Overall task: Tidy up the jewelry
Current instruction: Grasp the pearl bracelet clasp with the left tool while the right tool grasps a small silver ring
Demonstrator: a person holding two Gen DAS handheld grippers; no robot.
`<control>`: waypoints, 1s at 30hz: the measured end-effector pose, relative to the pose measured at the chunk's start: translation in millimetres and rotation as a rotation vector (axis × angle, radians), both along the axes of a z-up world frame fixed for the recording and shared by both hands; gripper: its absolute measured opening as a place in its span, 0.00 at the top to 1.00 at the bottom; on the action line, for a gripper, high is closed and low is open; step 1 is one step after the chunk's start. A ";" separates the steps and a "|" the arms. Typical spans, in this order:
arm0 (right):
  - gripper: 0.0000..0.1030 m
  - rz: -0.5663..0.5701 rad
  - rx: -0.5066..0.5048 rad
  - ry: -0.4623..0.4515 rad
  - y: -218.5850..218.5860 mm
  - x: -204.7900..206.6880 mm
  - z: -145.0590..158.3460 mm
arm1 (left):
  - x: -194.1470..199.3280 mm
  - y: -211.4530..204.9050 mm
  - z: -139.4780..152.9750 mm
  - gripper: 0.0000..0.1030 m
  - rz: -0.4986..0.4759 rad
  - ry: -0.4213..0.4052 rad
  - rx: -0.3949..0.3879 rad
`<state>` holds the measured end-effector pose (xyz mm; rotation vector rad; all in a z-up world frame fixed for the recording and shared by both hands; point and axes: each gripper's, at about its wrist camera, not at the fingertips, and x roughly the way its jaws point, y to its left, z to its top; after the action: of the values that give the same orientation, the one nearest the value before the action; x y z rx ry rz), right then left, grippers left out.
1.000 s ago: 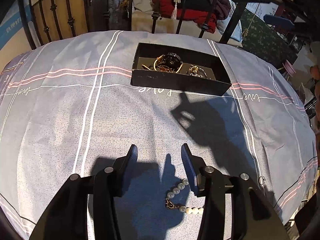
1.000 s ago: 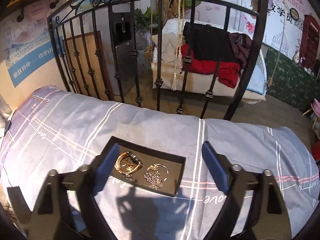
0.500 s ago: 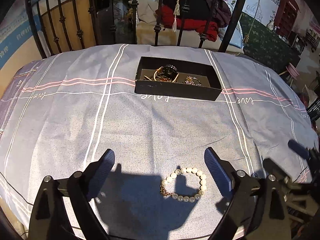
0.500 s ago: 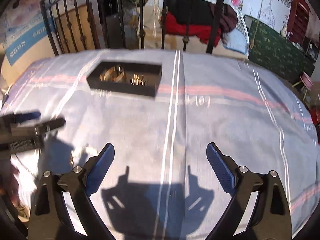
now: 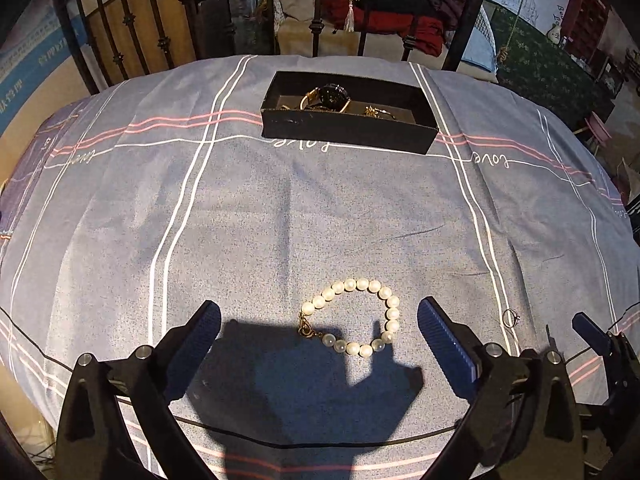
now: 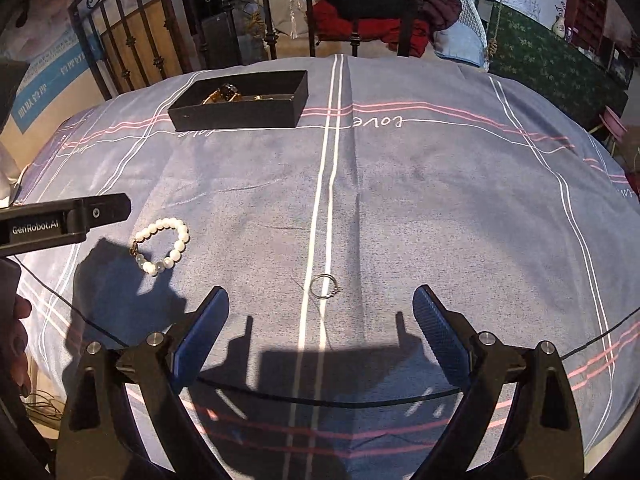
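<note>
A pearl bracelet lies loose on the grey-blue bedcover, just ahead of my left gripper. Its jaws are opening wide; the pads touch nothing. A thin silver ring rests on a white stripe, right in front of my right gripper, which is open and empty. The black box at the far side holds a dark-faced gold watch and gold pieces. The right wrist view also shows the bracelet, the box and a left finger.
A black iron bed rail stands behind the box, with red and dark clothes beyond it. A hand shows at the left edge. The bedcover stretches bare to the right of the ring.
My left jaws spread from half shut beside the bracelet to wide and drew back; the bracelet lies free. My right gripper swung down from above the box to the ring.
</note>
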<state>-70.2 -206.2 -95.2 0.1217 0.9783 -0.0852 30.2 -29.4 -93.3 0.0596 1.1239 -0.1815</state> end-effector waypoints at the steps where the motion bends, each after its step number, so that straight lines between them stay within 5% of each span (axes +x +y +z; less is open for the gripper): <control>1: 0.11 -0.013 0.006 0.002 -5.5 -1.9 -1.2 | -0.2 1.1 -3.4 0.06 0.008 0.015 -0.009; 6: 0.11 -0.036 0.026 0.011 -24.7 -12.3 -9.8 | -9.0 -7.3 -34.4 0.06 0.012 0.114 -0.021; 20: 0.14 0.091 -0.006 0.066 -2.7 24.7 -48.7 | 2.0 -27.7 -68.1 0.06 -0.036 0.114 0.083; 22: 0.23 0.084 -0.011 0.059 -4.3 23.0 -47.9 | -0.1 -32.4 -69.0 0.05 -0.055 0.083 0.102; 25: 0.63 0.045 0.016 0.051 -17.2 18.1 -43.5 | -5.1 -36.4 -67.5 0.10 -0.093 0.036 0.104; 27: 0.84 0.028 0.029 0.056 -25.1 18.3 -42.3 | -9.6 -39.7 -64.5 0.28 -0.120 0.021 0.082; 30: 0.88 0.036 0.035 0.056 -26.3 16.9 -39.2 | -13.7 -49.8 -57.9 0.55 -0.178 0.011 0.079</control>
<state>-53.2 -232.5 -134.4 0.1346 1.0380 -0.0388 16.5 -79.2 -151.2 0.2294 1.1363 -0.2961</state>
